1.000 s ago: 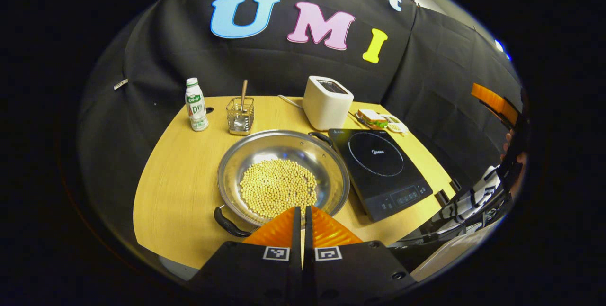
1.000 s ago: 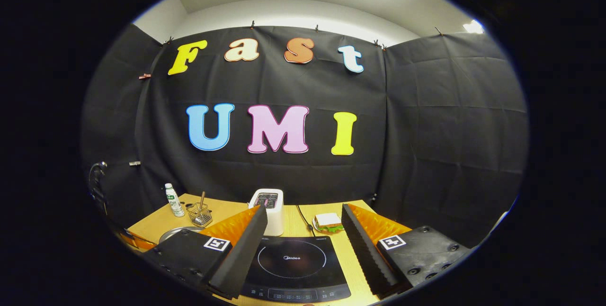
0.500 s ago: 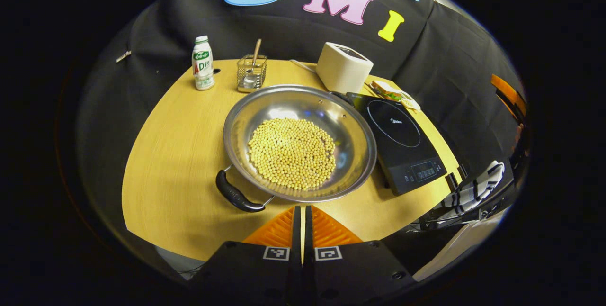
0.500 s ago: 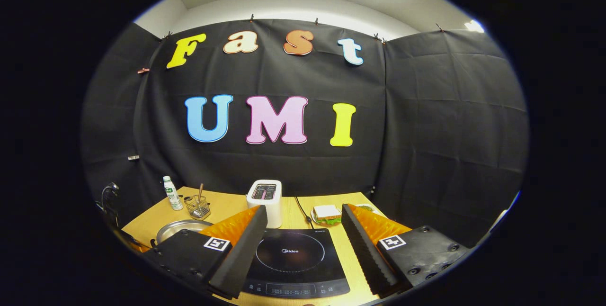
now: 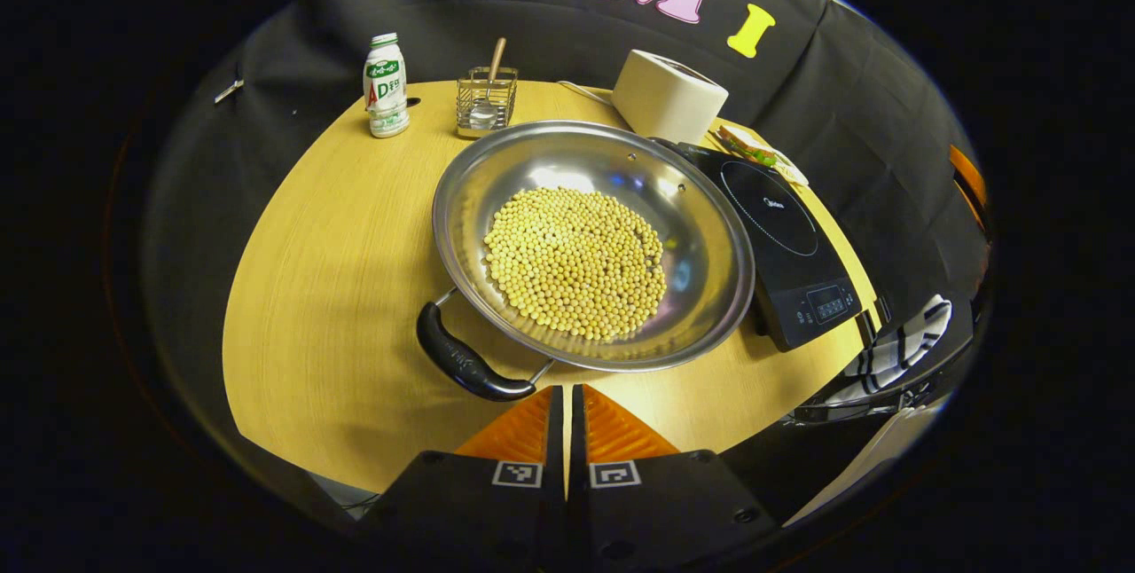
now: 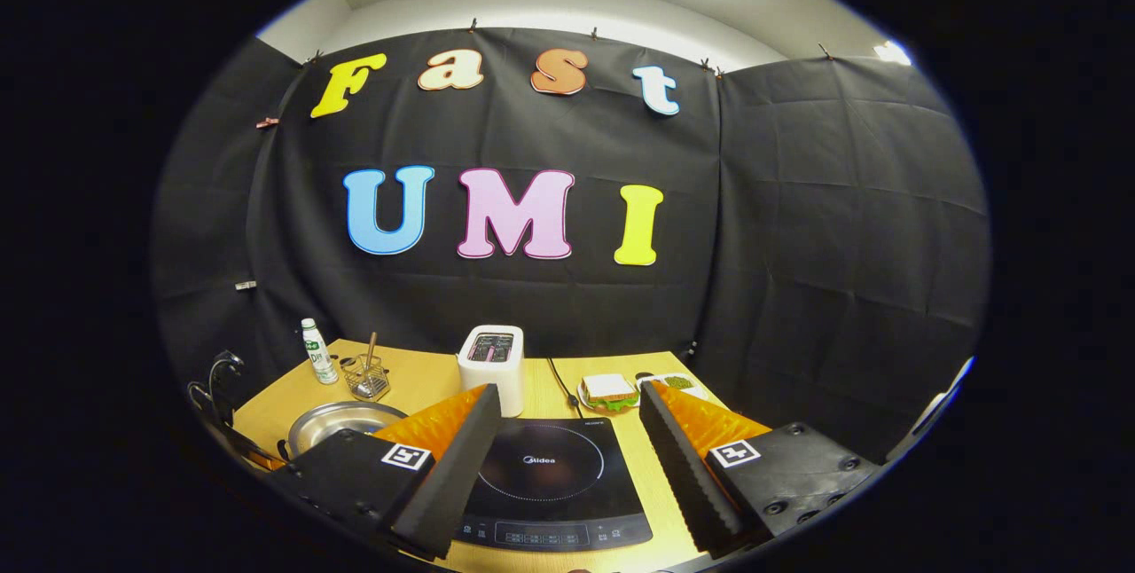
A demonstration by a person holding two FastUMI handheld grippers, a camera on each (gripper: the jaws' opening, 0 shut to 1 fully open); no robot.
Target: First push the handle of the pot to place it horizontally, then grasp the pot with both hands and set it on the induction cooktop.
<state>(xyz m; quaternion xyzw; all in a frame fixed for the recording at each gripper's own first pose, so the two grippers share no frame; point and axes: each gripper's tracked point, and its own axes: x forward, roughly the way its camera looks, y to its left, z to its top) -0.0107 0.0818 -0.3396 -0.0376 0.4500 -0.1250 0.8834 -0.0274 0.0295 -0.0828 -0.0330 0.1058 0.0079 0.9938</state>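
Since the earlier frames the left gripper [image 5: 566,396] has come lower and nearer to the pot [image 5: 592,240], which now looks bigger in the left gripper view, and its near handle [image 5: 465,362] has come close to the fingertips. The right gripper [image 6: 572,418] has changed very little; the table [image 6: 417,382] only shows a bit more under it.

The table [image 5: 328,245] is the largest thing. On it the pot stands in the middle, full of yellow beans [image 5: 576,271], and just beside its right edge lies the cooktop [image 5: 780,227]. In the right gripper view the cooktop [image 6: 550,480] lies straight ahead between the fingers, and the pot [image 6: 341,420] is at the left.

The left gripper has its two fingers pressed together with nothing between them. The right gripper is wide apart and holds nothing.

The step in hand, I judge, is the push on the handle. The black handle lies just in front and a little to the left of the left fingertips, not yet touching as far as I can tell. It points slanting toward the camera. A good push would meet the handle from the side with the closed tips, low and slow, so the pot turns on its place and the beans do not jump out. The far handle [image 5: 661,144] is nearly hidden behind the rim, close to the cooktop, so the turn should be gentle there.
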